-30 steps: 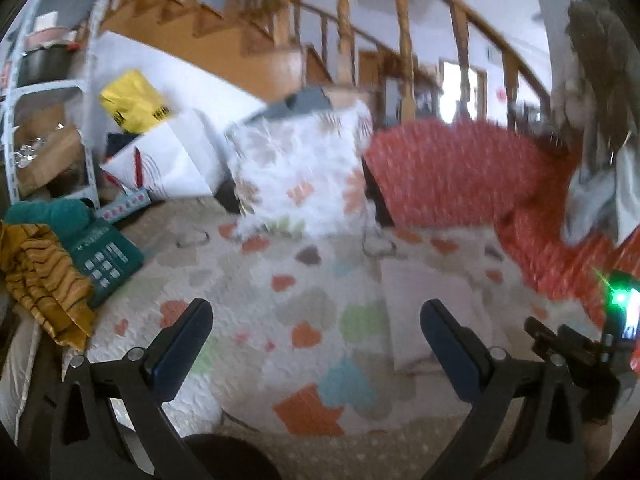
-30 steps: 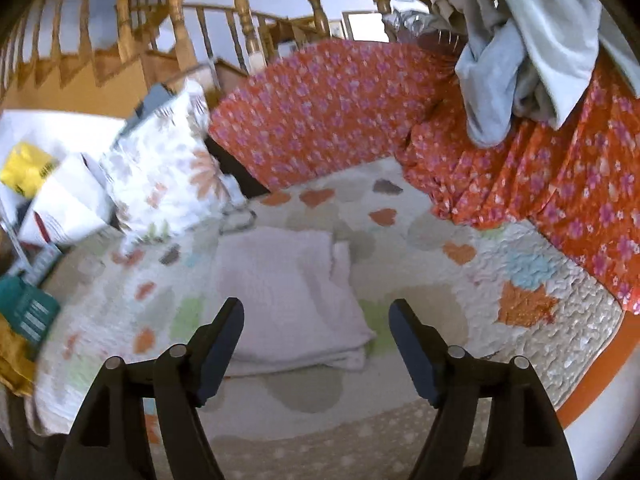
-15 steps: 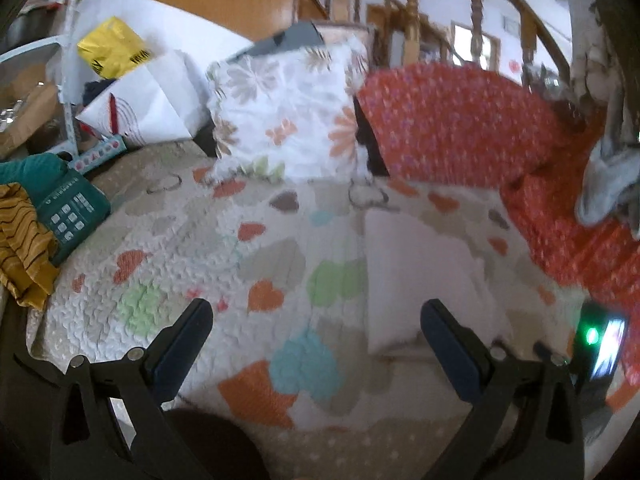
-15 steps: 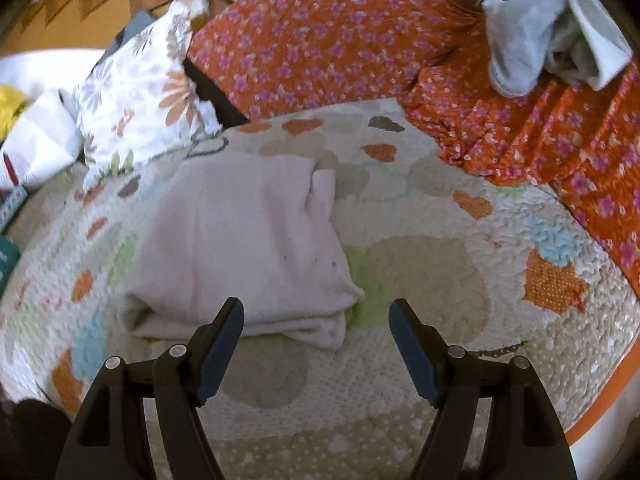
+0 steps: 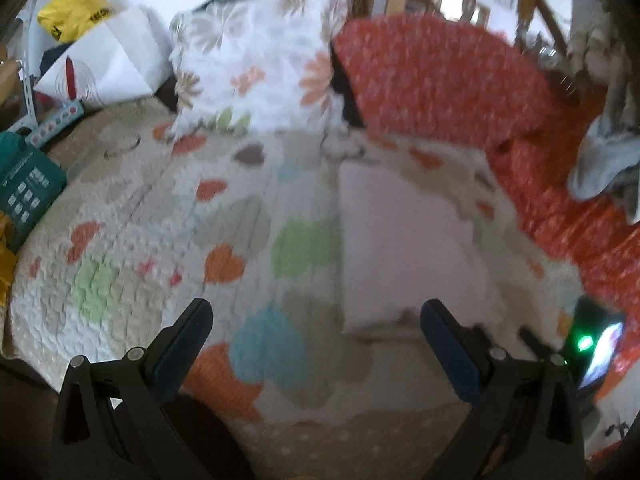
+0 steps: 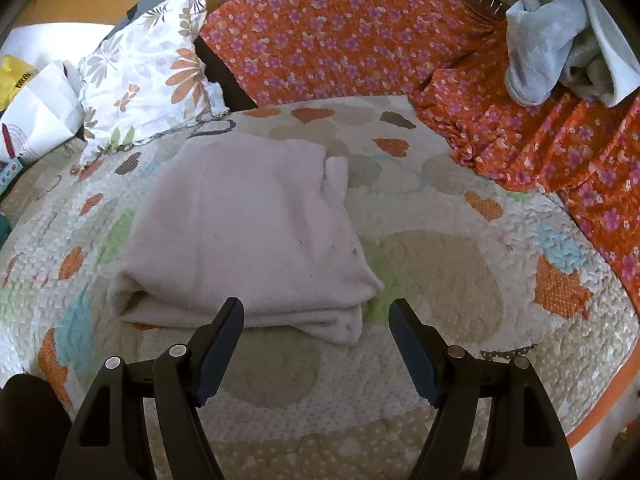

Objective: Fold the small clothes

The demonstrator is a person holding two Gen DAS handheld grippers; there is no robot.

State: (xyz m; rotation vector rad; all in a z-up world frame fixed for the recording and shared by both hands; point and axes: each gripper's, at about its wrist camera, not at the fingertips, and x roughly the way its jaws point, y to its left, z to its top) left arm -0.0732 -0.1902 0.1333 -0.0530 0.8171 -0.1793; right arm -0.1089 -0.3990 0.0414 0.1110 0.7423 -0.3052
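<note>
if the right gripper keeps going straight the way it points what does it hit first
Most likely the near folded edge of the pale pink cloth, just ahead of the open right gripper on the heart-patterned quilt; depth is uncertain.

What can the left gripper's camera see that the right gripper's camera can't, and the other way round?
Only the left view shows the teal box at the quilt's left edge and a device with a green light at lower right. Only the right view clearly shows the folded layers of the white cloth along its near edge. Both show that cloth, the heart-patterned quilt, the floral pillow and open jaws.
</note>
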